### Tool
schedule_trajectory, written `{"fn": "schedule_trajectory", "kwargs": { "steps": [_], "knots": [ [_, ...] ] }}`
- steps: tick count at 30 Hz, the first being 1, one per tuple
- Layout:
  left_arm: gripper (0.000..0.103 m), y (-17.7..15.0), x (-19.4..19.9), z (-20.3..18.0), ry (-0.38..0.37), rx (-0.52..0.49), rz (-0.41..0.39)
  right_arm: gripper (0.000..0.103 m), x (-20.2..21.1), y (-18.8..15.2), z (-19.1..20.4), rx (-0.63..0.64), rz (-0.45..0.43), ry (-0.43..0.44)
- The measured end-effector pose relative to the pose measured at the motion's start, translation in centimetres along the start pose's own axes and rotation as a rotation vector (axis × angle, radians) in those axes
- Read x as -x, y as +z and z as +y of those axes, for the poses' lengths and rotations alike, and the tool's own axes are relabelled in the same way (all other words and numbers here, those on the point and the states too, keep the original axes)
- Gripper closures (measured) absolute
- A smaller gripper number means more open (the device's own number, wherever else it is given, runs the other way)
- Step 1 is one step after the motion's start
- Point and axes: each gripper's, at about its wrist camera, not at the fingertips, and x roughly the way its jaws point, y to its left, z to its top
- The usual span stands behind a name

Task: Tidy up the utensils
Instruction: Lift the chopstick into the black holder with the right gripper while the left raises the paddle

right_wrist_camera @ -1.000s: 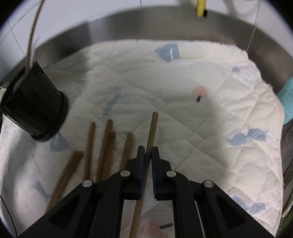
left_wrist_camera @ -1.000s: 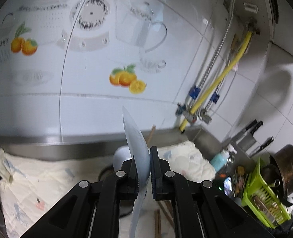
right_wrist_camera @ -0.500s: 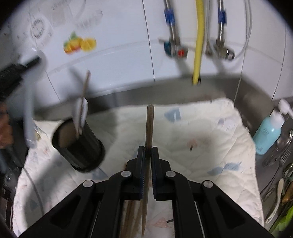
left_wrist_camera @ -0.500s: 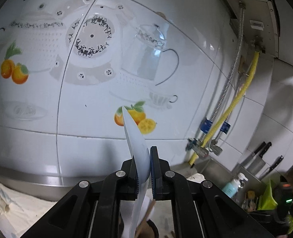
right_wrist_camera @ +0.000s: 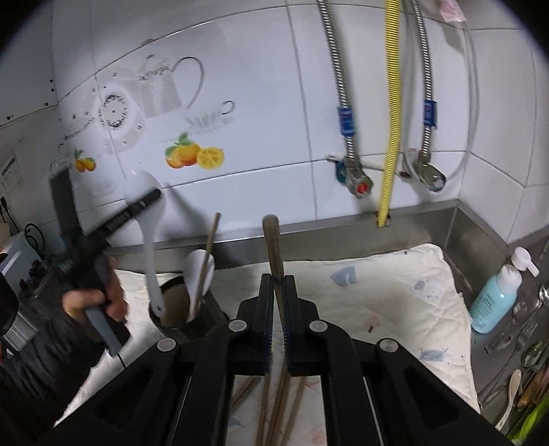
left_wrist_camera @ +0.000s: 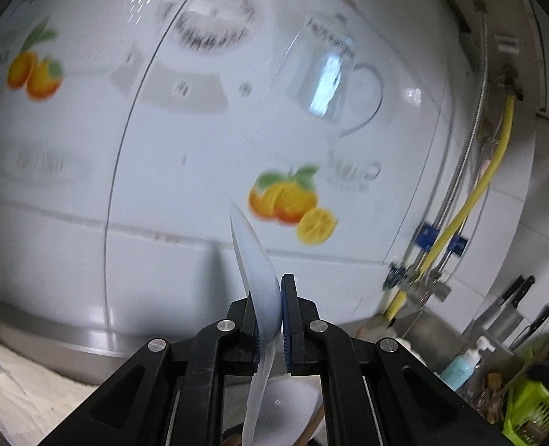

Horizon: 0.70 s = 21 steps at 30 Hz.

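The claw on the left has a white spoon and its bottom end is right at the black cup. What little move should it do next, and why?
Probably lower the white spoon a bit farther into the black cup, then let go. The left claw is shut on it, and its lower end already sits at the cup's mouth, beside another spoon and a chopstick standing there. The right claw, shut on a chopstick, should probably wait.

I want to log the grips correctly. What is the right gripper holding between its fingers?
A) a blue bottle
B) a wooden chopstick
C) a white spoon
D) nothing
B: in the right wrist view, the right gripper is shut on a brown wooden chopstick that sticks up past its fingertips.
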Motion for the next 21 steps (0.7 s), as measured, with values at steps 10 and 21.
{"fn": "schedule_trajectory", "kwargs": {
  "steps": [10, 21],
  "knots": [
    [0.094, -3.3, 0.4, 0.7, 0.016, -0.016, 0.044, 0.097, -1.0, 0.7, 2.4, 0.048, -0.005, 0.038],
    [0.094, -4.4, 0.8, 2.1, 0.024, -0.004, 0.119, 0.097, -3.5, -0.6, 2.4, 0.030, 0.069, 0.035]
  ]
}}
